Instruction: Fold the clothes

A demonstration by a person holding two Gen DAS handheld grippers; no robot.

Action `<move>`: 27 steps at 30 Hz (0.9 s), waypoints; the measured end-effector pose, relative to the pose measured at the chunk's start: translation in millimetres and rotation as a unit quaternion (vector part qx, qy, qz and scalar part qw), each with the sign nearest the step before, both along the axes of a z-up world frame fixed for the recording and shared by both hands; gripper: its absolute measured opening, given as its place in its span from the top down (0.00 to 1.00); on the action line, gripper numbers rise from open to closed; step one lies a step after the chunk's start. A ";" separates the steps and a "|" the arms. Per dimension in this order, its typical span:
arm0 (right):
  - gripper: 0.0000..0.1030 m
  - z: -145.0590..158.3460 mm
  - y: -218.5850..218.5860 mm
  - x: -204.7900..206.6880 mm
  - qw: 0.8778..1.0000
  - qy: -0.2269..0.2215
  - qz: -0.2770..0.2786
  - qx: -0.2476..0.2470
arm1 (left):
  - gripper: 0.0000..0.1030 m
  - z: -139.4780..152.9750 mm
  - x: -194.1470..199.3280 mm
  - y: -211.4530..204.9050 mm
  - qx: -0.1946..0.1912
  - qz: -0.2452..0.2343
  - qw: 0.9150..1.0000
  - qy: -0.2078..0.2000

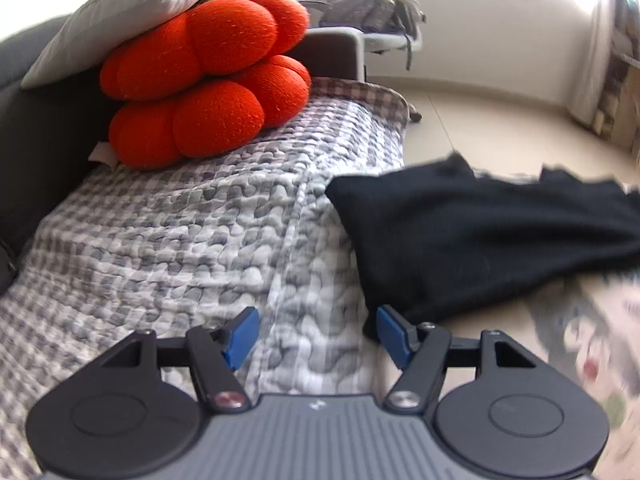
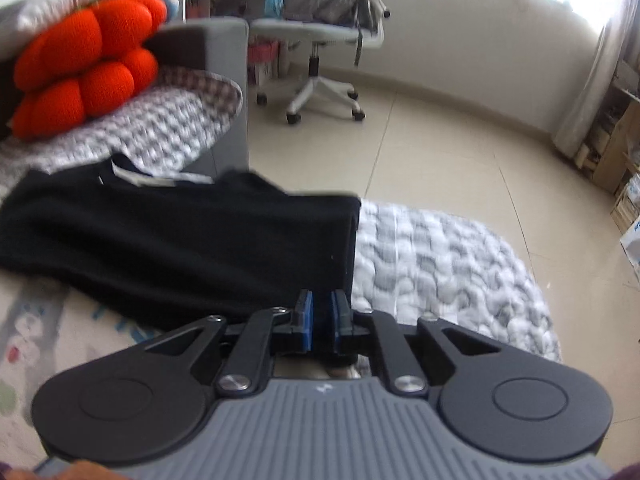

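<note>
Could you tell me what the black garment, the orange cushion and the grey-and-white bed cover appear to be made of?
The black garment looks like a soft matt knit or jersey: no sheen, limp drape. The orange segmented cushion seems a fuzzy plush or knitted yarn, with fine fibres standing off its lobes. The grey-and-white checked bed cover appears to be puckered, quilted cotton-like cloth, judging by its bubbly texture.

Matt black knit garment (image 2: 172, 240) lies beyond the narrowed jaws, over a puckered, quilted cloth blanket (image 1: 192, 232) (soft-looking); orange fuzzy cushion (image 1: 204, 80) further off.

Bright window glare (fisheye-bent, blurred edges)
</note>
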State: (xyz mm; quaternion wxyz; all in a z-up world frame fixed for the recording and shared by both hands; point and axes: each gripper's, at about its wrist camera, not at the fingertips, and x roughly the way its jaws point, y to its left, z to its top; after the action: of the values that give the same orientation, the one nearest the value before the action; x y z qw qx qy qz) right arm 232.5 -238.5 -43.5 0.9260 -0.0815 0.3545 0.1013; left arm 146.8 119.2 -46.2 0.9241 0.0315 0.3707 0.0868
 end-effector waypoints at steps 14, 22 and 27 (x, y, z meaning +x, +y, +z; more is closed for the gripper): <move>0.81 22.0 8.2 -20.4 0.999 -0.032 0.029 0.029 | 0.35 17.4 -11.7 25.2 -0.105 0.035 0.993 -0.029; 0.80 28.1 43.6 -41.7 0.993 -0.040 0.097 0.044 | 0.66 -2.9 12.5 24.9 -0.187 0.037 0.982 -0.004; 0.80 17.4 60.5 -45.0 0.992 -0.029 0.119 0.026 | 0.82 1.2 2.5 22.6 -0.208 0.014 0.978 0.003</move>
State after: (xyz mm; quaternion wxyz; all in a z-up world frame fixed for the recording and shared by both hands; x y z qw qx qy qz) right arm 187.6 -177.9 -26.1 0.9192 -0.1017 0.3124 0.2173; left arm 149.3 141.8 -45.0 0.9082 -0.1666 0.3834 0.0209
